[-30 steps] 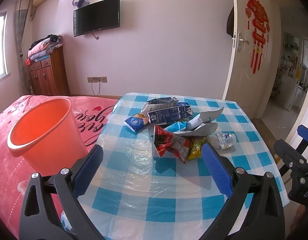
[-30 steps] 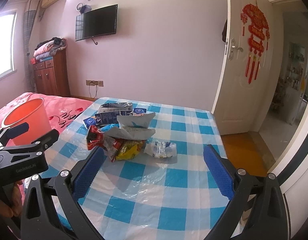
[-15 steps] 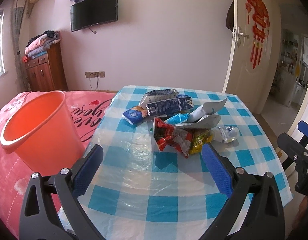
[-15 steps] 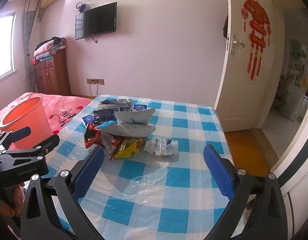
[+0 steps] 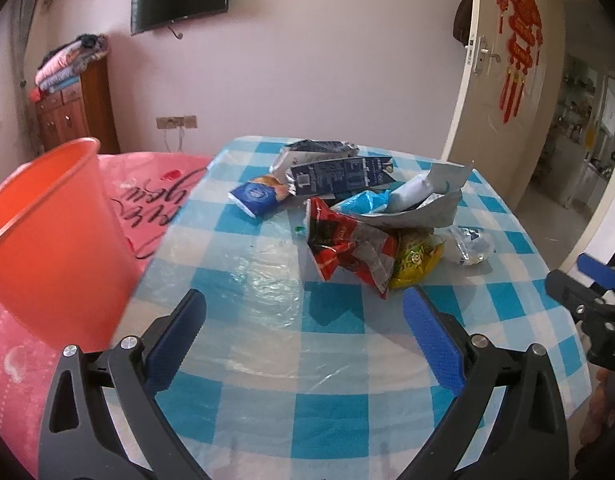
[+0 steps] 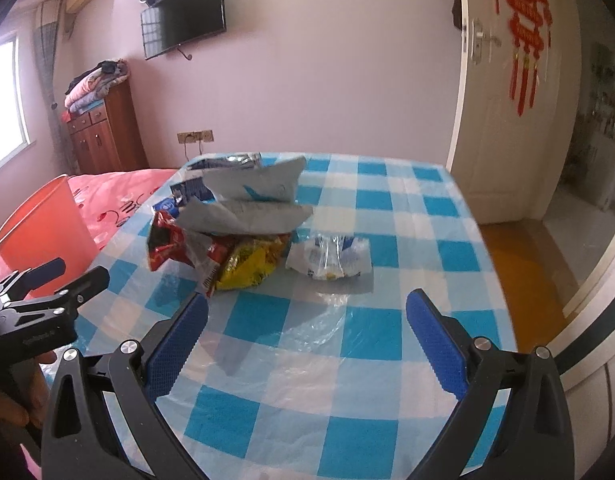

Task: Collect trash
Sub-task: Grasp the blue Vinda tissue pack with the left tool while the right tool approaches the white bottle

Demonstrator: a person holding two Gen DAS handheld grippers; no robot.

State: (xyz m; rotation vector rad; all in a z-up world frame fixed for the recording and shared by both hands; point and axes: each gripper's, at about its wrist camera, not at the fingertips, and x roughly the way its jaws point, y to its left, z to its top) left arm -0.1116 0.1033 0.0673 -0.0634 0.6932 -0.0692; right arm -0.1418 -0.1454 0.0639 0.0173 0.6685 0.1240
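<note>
orange bucket [image 5: 47, 236] at my 9 o'clock off the table [image 5: 267, 360] edge | my left gripper [image 5: 303, 312] spread wide, empty | trash pile [image 5: 367, 220] at 12 o'clock | my right gripper [image 6: 307, 316] spread wide, empty, clear wrapper [image 6: 331, 258] at its 12 o'clock

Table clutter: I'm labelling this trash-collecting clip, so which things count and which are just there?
Job:
red wrapper
yellow wrapper
clear plastic wrapper
grey bag
blue packet
dark carton
orange bucket

Just there:
TV
cabinet
door
</note>
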